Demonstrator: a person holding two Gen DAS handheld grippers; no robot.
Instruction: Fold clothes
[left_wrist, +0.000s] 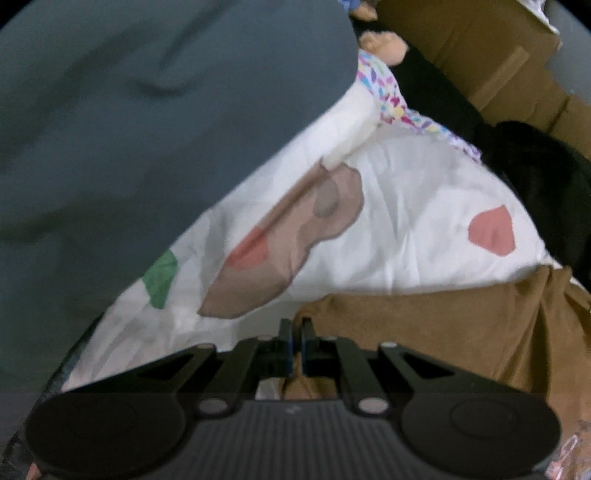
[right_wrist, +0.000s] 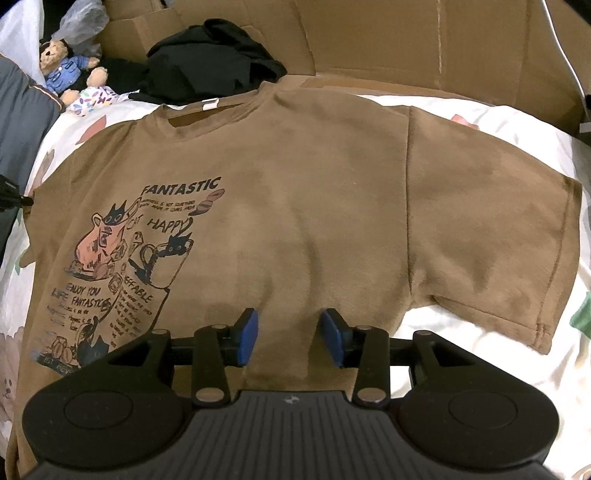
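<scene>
A brown T-shirt (right_wrist: 303, 192) with a cat print and the word FANTASTIC lies spread flat, front up, on a white patterned bedsheet (right_wrist: 480, 332). Its right sleeve is spread out; its left side ends in a straight edge. My right gripper (right_wrist: 290, 334) is open and empty, hovering over the lower middle of the shirt. In the left wrist view my left gripper (left_wrist: 296, 330) is shut on the brown T-shirt (left_wrist: 443, 332), pinching its edge low over the sheet (left_wrist: 406, 229). That gripper's tip shows at the shirt's left edge in the right wrist view (right_wrist: 22, 201).
A grey pillow (left_wrist: 129, 129) lies left of the shirt. Black clothes (right_wrist: 210, 59) are heaped beyond the collar. A teddy bear (right_wrist: 62, 66) sits at the far left. Cardboard boxes (right_wrist: 406, 44) line the back.
</scene>
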